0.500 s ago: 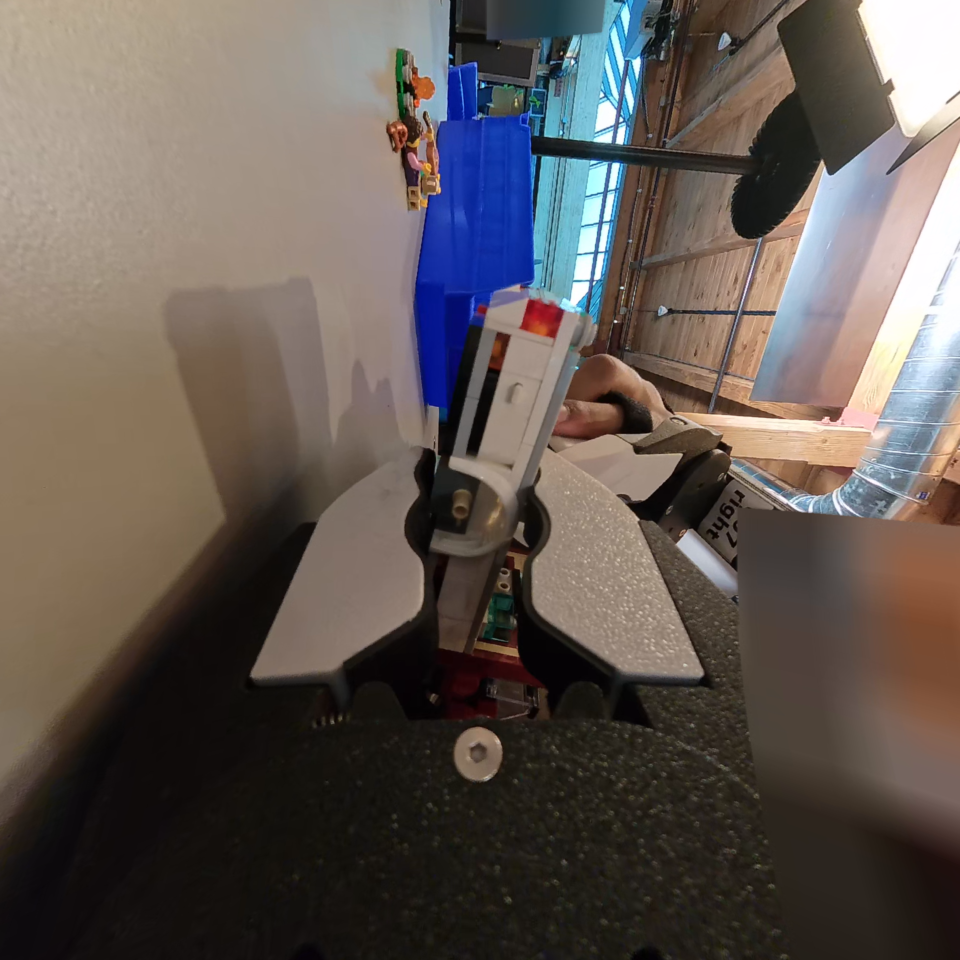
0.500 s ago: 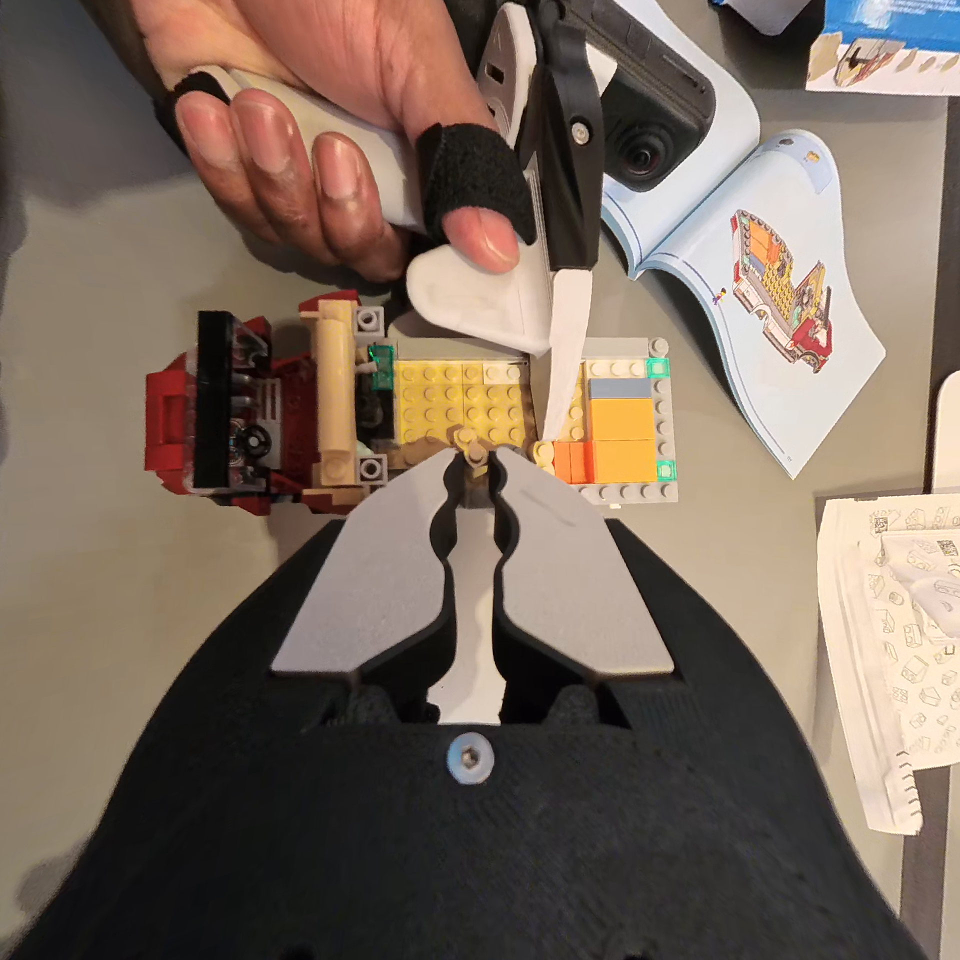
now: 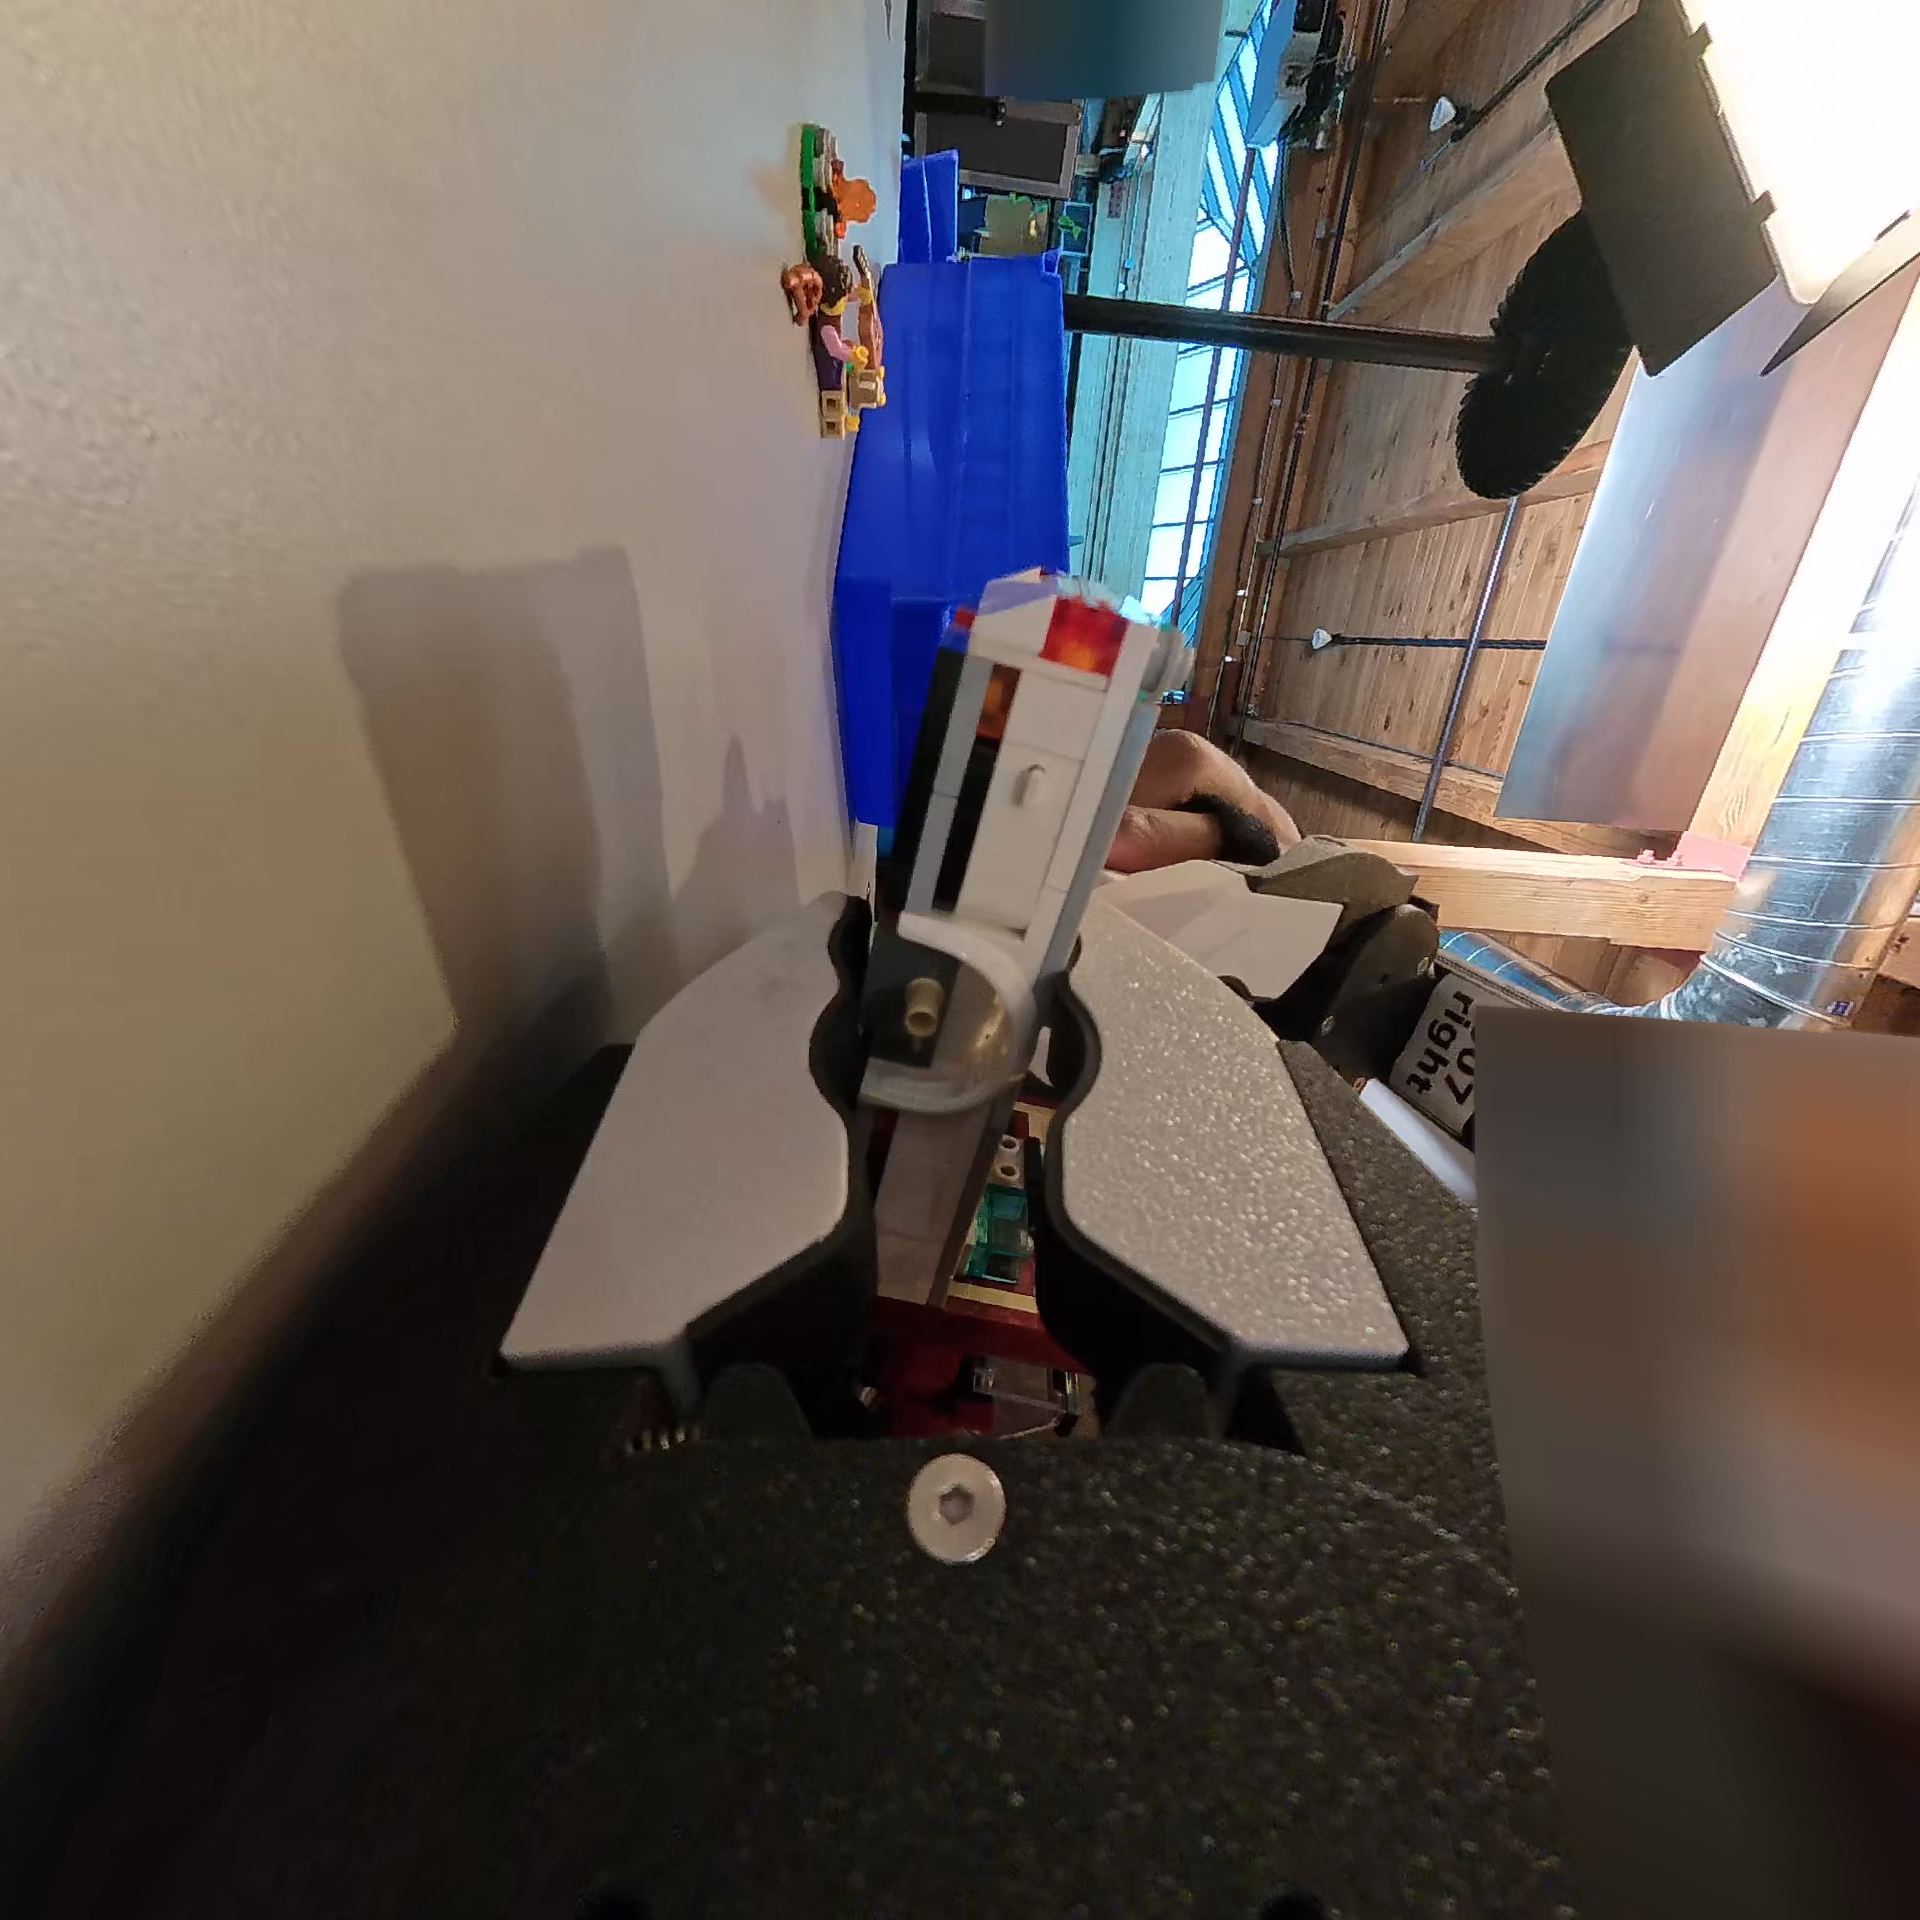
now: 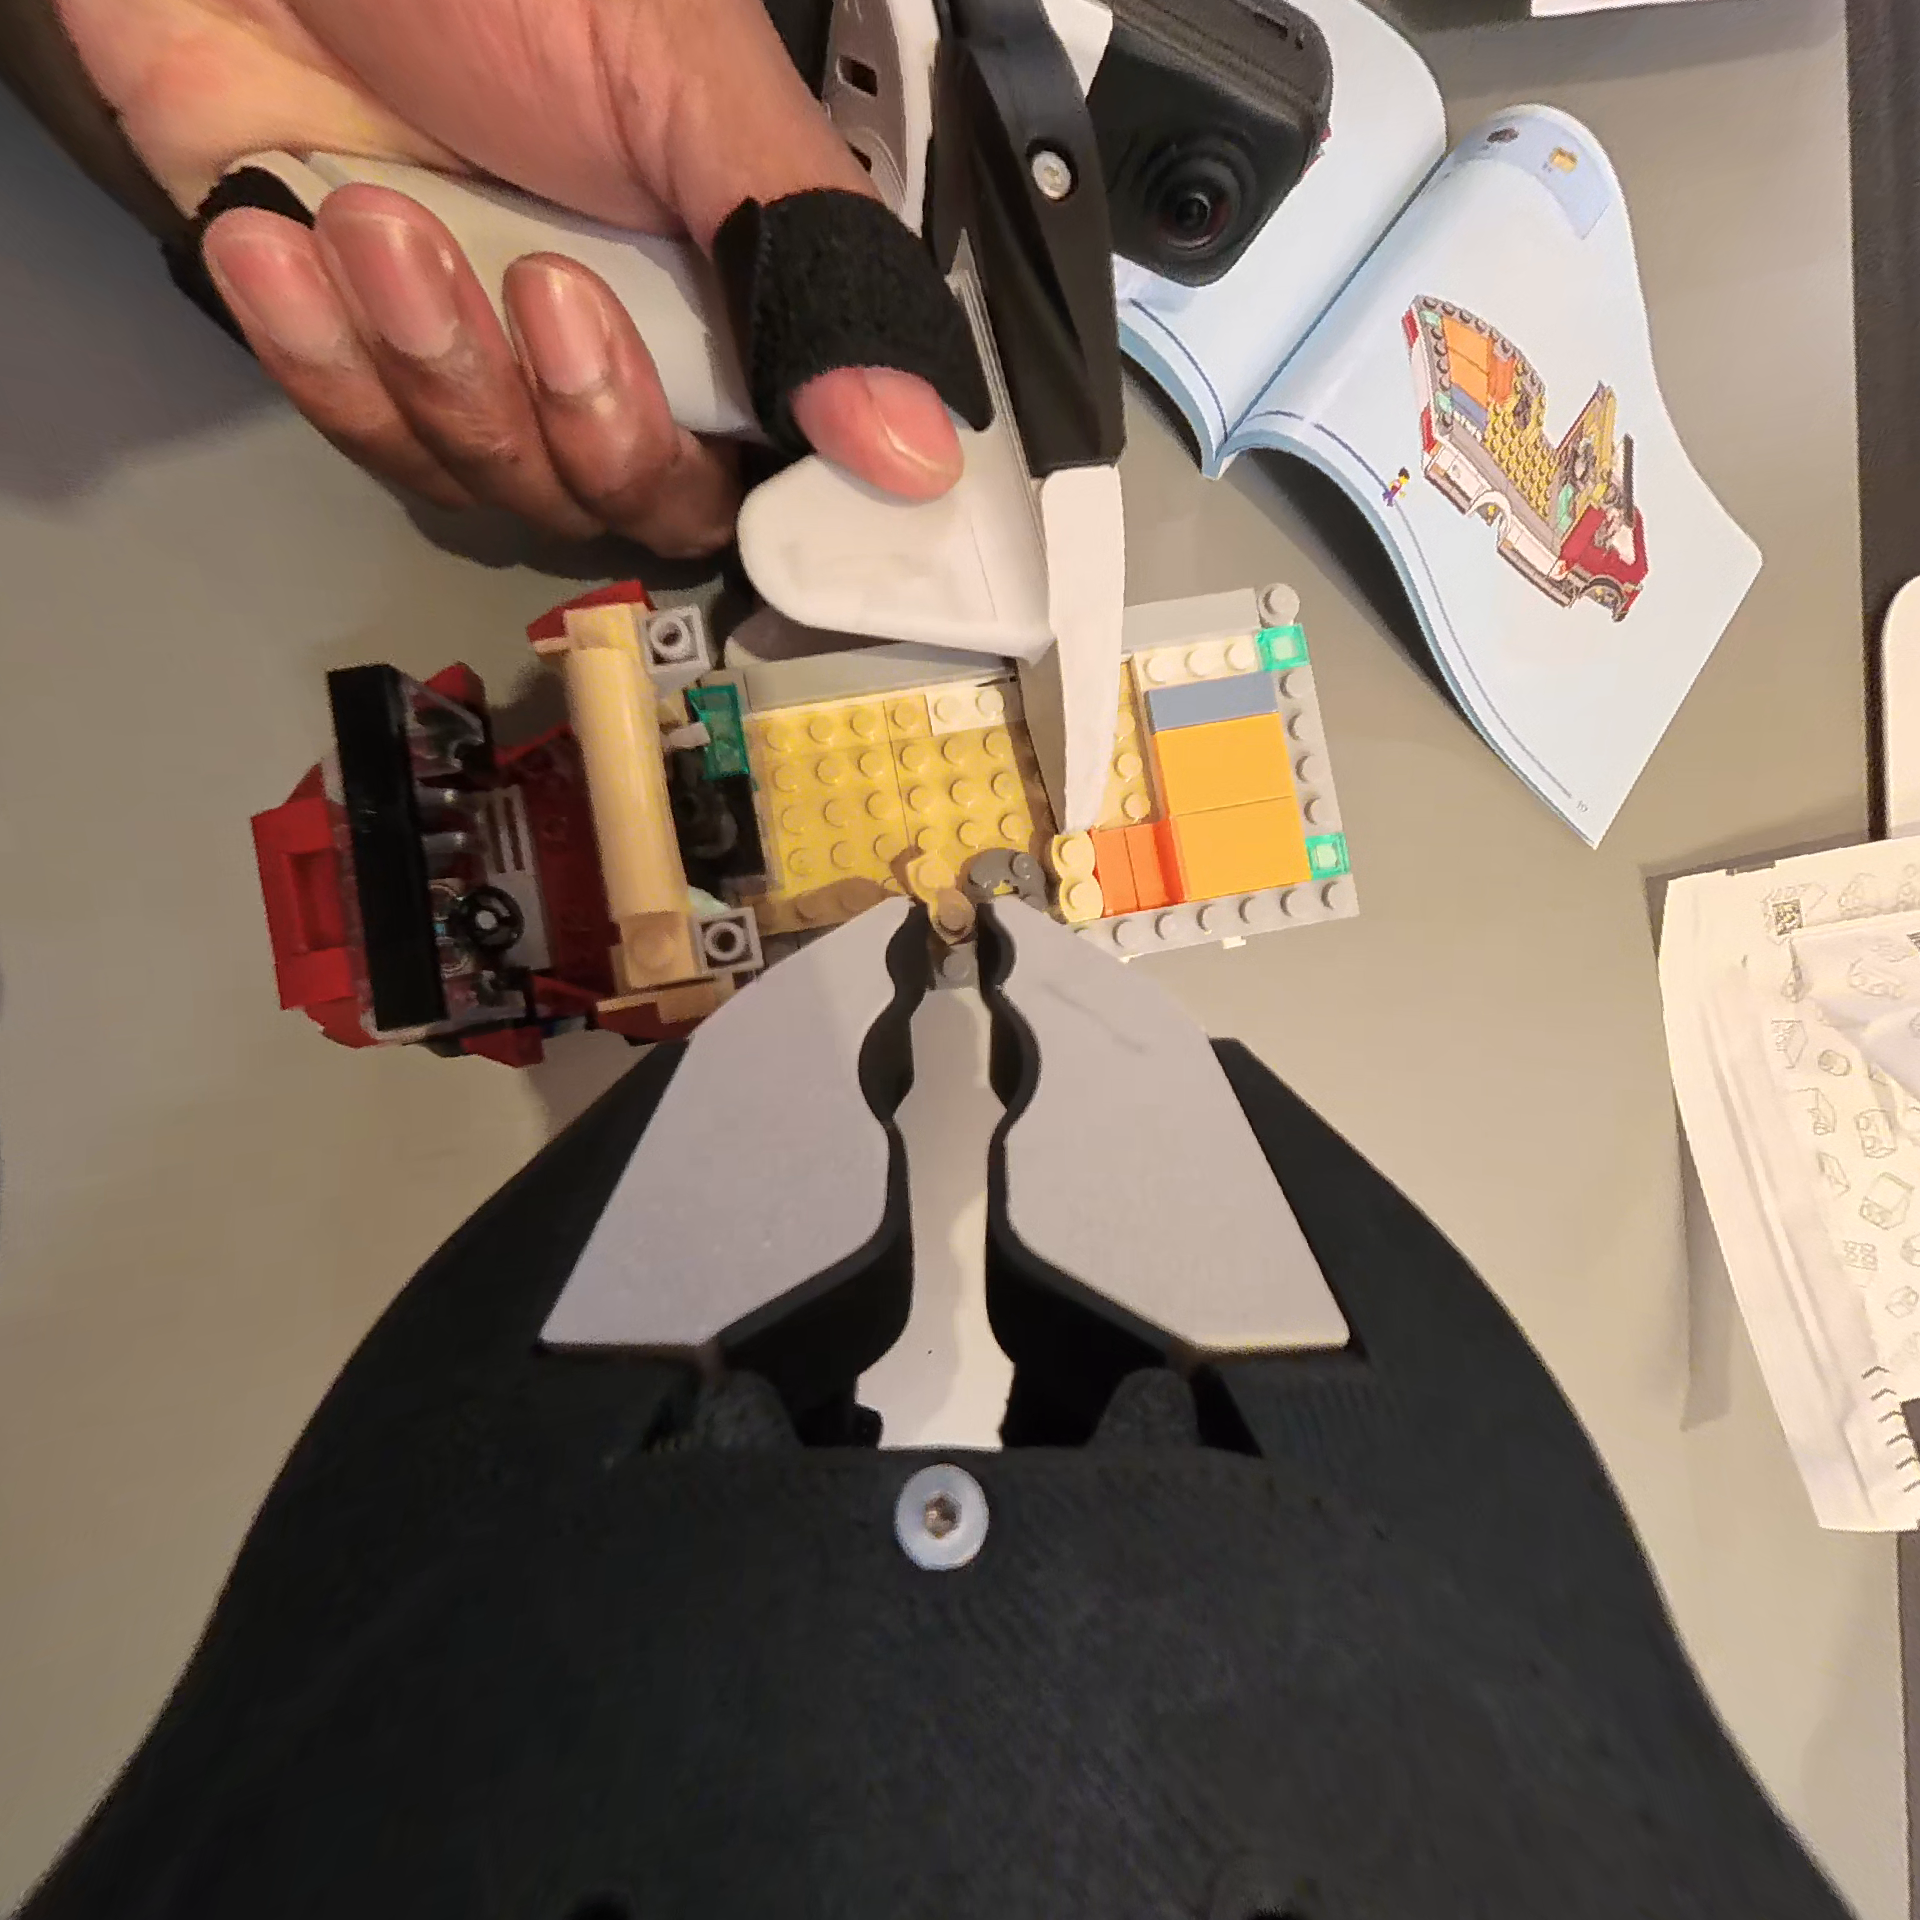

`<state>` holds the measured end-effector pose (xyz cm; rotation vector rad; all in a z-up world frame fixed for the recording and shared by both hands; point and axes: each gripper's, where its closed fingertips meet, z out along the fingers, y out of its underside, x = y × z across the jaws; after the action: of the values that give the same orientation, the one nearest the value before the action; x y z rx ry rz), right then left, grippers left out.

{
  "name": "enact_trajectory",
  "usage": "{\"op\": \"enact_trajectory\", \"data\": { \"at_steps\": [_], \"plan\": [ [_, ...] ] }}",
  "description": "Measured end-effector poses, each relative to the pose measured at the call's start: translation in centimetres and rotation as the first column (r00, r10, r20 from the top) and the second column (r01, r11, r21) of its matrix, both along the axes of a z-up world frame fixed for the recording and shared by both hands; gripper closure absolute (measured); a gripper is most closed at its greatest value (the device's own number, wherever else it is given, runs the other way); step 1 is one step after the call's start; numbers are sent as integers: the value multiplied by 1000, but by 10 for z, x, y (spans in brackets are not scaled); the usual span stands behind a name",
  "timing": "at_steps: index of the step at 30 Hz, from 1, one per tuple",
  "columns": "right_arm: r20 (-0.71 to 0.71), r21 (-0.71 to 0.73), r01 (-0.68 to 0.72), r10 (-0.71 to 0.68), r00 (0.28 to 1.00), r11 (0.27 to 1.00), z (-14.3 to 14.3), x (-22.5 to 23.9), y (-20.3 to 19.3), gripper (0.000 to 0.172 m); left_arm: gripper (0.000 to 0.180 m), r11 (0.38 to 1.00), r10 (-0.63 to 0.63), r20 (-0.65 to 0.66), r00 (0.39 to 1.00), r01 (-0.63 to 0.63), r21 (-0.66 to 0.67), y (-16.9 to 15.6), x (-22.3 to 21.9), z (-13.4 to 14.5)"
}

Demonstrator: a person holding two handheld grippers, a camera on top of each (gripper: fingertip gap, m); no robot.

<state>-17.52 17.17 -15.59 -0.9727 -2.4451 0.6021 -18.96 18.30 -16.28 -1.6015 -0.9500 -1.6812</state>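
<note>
The left gripper (image 3: pixel 951 1023) clamps the brick-built truck (image 4: pixel 831 800) by its sides on the grey table (image 4: pixel 208 1195), while the right gripper (image 4: pixel 951 920), at the truck's 6 o'clock edge, has its fingers narrowed, seemingly pinching a small tan piece (image 4: pixel 948 914), with an open booklet (image 4: pixel 1455 416) at 2 o'clock.

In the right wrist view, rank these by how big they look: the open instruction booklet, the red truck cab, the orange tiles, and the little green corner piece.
Largest to smallest, as seen:
1. Open instruction booklet
2. Red truck cab, which looks not much smaller than the booklet
3. Orange tiles
4. Green corner piece

All lie at table level, so nearness hardly skews this.
</note>
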Motion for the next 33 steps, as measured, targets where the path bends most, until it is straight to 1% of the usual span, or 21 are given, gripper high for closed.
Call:
{"op": "enact_trajectory", "data": {
  "at_steps": [4, 10, 14, 18, 23, 28, 33],
  "plan": [
    [-24, 29, -15, 15, 1000, 999, 0, -1, 1, 157, 148, 1000, -2, 0, 1000, 2, 2, 0, 1, 0],
    [-38, 16, -44, 44, 998, 999, 4, 0, -1, 157, 148, 1000, 3, 5, 1000, -3, 2, 0, -1, 1],
    [-49, 11, -78, 79, 996, 997, 6, 1, -1, 160, 148, 1000, 5, 10, 1000, -5, 1, 0, -1, 1],
    [-83, 39, -162, 165, 983, 986, 10, 2, -5, 165, 148, 1000, 1, 11, 1000, -1, 2, 0, 0, 1],
    [-85, 30, -214, 216, 973, 976, 13, 1, -10, 165, 148, 1000, 1, 8, 1000, -1, 1, 0, -1, 1],
    [-47, 32, -210, 211, 976, 977, 6, 0, -8, 167, 148, 1000, 1, 7, 1000, -1, -1, 0, -1, 0],
    [-19, 5, -166, 166, 986, 986, 6, -1, -7, 172, 148, 1000, 6, 9, 1000, -6, -3, 0, -2, 0]
  ]
}}
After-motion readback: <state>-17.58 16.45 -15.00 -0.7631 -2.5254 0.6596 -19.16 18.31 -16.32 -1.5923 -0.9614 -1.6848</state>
